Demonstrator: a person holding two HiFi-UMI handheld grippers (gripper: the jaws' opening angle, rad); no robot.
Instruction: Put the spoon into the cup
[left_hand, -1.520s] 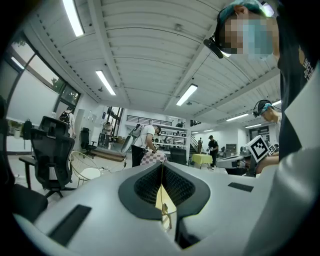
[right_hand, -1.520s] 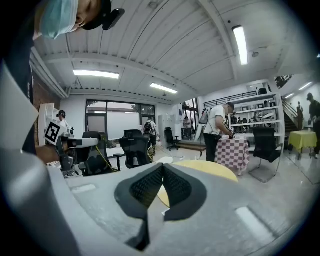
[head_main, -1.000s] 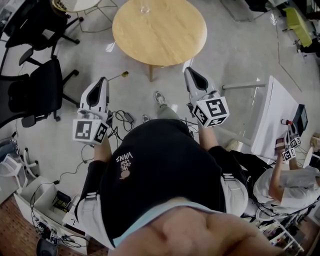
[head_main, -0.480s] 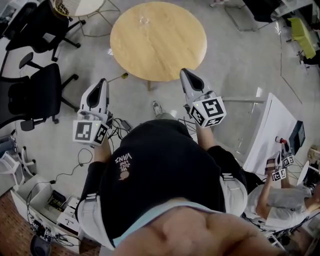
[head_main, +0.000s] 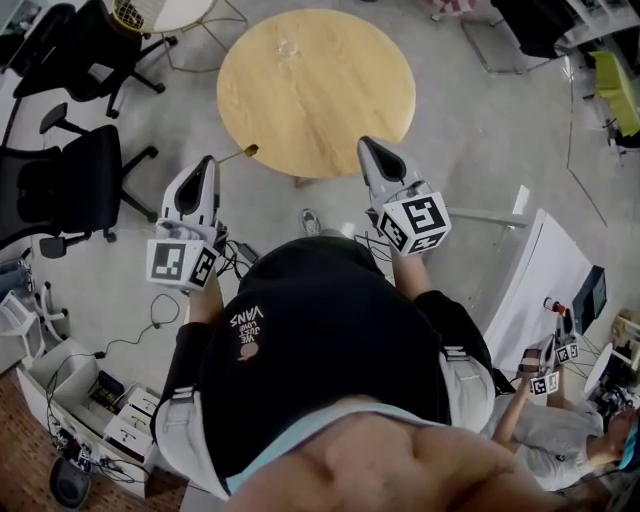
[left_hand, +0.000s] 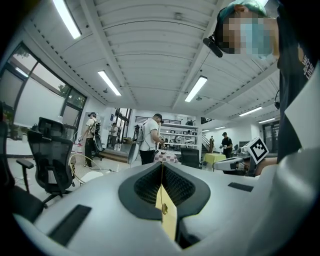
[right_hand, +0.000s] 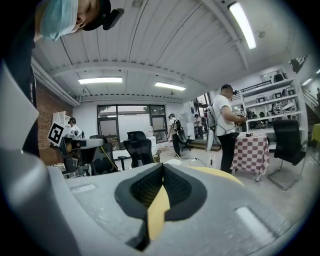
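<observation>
In the head view a round wooden table (head_main: 316, 90) stands ahead on the grey floor. Near its far edge sits a small clear thing (head_main: 290, 46), perhaps a glass cup; it is too faint to be sure. I see no spoon in any view. My left gripper (head_main: 204, 163) hangs over the floor, short of the table's left side. My right gripper (head_main: 366, 144) reaches the table's near edge. In the left gripper view the pads (left_hand: 150, 182) meet with nothing between them. The right gripper view likewise shows pads (right_hand: 175, 187) closed on nothing.
Black office chairs (head_main: 60, 185) stand at the left, and cables (head_main: 240, 245) lie on the floor by my feet. A white table (head_main: 540, 290) with a seated person (head_main: 560, 430) is at the right. Other people stand far off in both gripper views.
The table has slid lower and nearer in the head view as I stepped toward it. Both grippers keep their pose and stay shut.
</observation>
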